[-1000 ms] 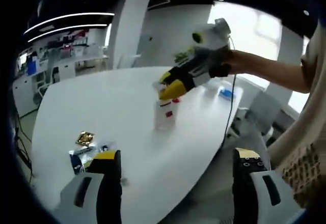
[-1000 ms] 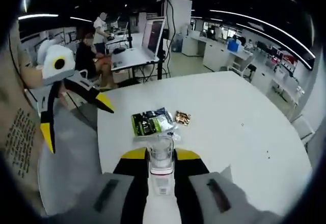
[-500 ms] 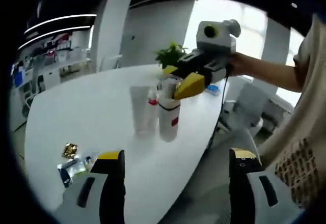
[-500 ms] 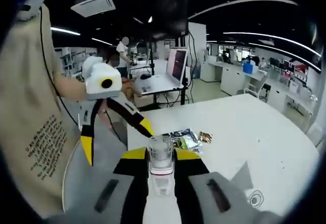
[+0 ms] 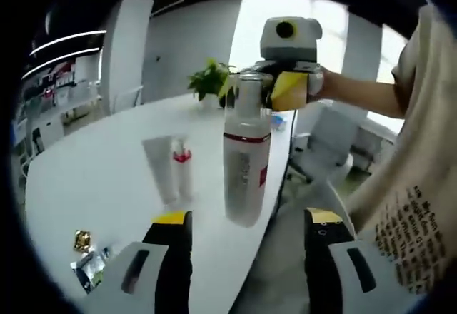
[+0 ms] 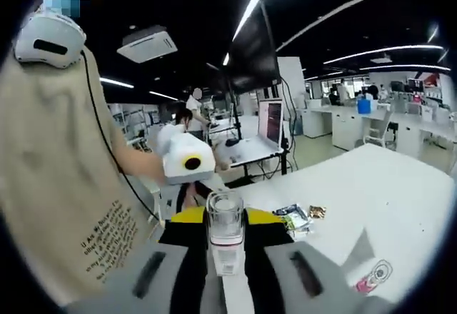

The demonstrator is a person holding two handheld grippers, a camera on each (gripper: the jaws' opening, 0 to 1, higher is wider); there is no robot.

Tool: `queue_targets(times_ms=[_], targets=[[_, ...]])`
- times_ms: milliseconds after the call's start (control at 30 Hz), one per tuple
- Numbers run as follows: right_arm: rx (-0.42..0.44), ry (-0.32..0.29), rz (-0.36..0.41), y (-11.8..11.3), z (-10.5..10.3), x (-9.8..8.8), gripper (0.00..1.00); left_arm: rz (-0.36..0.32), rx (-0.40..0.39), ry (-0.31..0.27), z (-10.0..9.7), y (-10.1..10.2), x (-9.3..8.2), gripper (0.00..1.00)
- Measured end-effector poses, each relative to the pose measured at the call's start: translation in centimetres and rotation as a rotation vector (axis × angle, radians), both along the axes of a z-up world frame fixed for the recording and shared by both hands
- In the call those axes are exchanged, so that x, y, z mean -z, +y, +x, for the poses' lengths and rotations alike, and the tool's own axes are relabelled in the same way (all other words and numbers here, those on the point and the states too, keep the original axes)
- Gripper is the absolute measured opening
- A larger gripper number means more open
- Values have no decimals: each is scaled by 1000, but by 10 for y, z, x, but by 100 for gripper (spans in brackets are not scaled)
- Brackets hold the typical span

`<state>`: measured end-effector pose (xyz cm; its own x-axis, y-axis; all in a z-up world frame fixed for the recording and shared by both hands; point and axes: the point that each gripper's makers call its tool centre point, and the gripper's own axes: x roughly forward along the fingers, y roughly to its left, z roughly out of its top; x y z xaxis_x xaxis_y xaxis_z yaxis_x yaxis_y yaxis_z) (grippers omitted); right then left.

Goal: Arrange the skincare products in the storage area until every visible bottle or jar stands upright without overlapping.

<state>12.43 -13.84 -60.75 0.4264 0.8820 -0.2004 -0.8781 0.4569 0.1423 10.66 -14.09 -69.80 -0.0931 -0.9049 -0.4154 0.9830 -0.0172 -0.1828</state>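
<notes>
The tall white pump bottle with a clear cap and a red band (image 5: 246, 160) hangs in the air above the edge of the round white table (image 5: 93, 164), gripped at its clear cap by the right gripper (image 5: 275, 89), whose yellow-tipped jaws close on it from either side. In the right gripper view the same bottle (image 6: 225, 239) stands straight up between that gripper's own black and yellow jaws, which are clamped against its neck just under the clear cap.

Behind the bottle, in the left gripper view, a white squeeze tube (image 5: 158, 178) and a small white bottle with a red cap (image 5: 182, 173) stand upright on the table, just beside each other. In the right gripper view a white item with a red print (image 6: 373, 278) appears low on the table at the right; what it is cannot be told.

The left gripper (image 5: 246, 257) hangs low over the table's edge with its two jaws spread wide and nothing between them. From the right gripper view it (image 6: 187, 168) shows just behind the bottle's cap.

Near that gripper's left jaw lie a small gold foil sachet (image 5: 81, 240) and a crumpled green and blue packet (image 5: 89, 267), also seen in the right gripper view as the packet (image 6: 291, 216) and the sachet (image 6: 316, 212). A green potted plant (image 5: 208, 82) stands at the table's far end.

The person's beige printed shirt (image 6: 68, 207) shows at the side, and a forearm (image 5: 360, 96) reaches to the right gripper.
</notes>
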Motion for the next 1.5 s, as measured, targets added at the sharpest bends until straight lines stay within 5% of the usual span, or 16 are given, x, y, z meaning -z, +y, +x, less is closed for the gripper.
queue_targets(times_ms=[133, 567, 900, 1067, 1500], targets=[[-15, 7, -3, -4, -5, 2, 18, -23, 30, -15, -5, -8, -5, 41], [-25, -8, 84, -13, -16, -16, 18, -97, 98, 6, -16, -26, -21, 19], [8, -15, 129, -7, -20, -25, 19, -137, 93, 53, -22, -30, -27, 17], [35, 35, 77, -4, -21, -7, 33, -195, 70, 84, -20, -29, -42, 17], [82, 5, 169, 1, -22, -10, 23, -135, 137, -4, -26, -29, -43, 17]])
